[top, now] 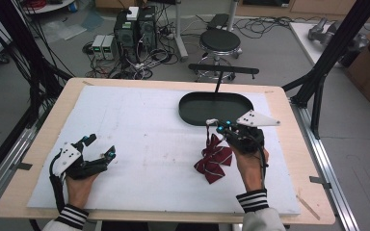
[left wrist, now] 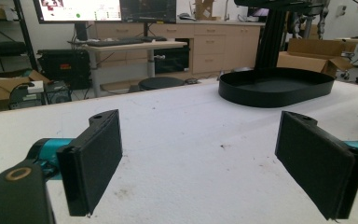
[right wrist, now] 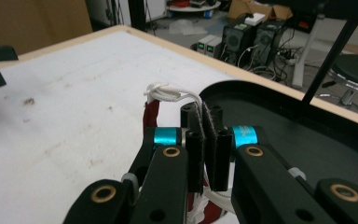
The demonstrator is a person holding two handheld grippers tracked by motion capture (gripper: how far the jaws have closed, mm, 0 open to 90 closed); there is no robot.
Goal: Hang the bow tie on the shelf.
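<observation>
Right fingers (right wrist: 208,140) pinch bow tie (top: 214,161) cord, bow mostly hidden; left fingers (left wrist: 93,158) wide.

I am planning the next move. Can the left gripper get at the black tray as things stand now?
Probably yes. The left gripper is open and holds nothing, and only bare white mat lies between it and the black tray. The right gripper, shut on the bow tie's cord, sits off that path.

The tray (top: 192,113) sits on the table (top: 289,159) near its far edge, toward the right, and the bow tie (top: 213,161) lies in front of it, nearer the front edge.
</observation>
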